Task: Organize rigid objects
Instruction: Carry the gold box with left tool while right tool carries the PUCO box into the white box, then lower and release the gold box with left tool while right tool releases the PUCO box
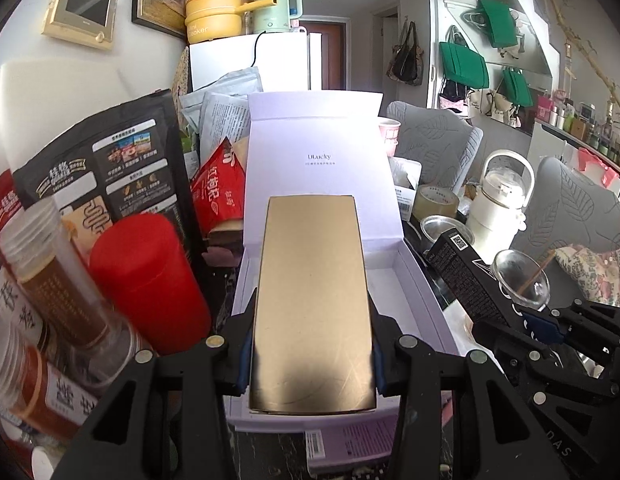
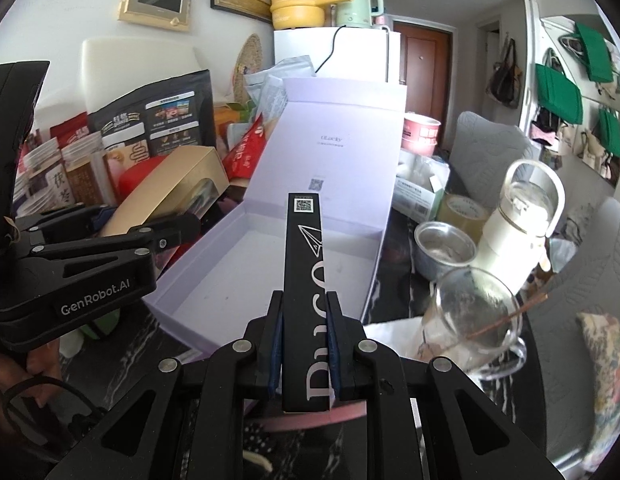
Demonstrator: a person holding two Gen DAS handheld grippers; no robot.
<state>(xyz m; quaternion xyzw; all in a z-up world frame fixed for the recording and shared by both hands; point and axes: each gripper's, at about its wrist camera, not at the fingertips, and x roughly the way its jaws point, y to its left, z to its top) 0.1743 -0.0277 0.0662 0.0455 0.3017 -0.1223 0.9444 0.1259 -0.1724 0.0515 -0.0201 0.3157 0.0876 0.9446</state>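
The left gripper [image 1: 311,344] is clamped on a flat gold cardboard box [image 1: 313,300], apparently held above the open white lidded gift box [image 2: 270,256]. The right gripper [image 2: 302,344] is clamped on a long slim black printed carton [image 2: 304,280] over the same tray.

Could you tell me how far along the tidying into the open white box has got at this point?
Nothing looks packed yet: the open white box shows a bare floor. In hand: the left gripper clamps the gold box and the right gripper clamps the slim black box, both held above the opening. Left: setting both inside; whether the red canister belongs there too, I cannot tell.
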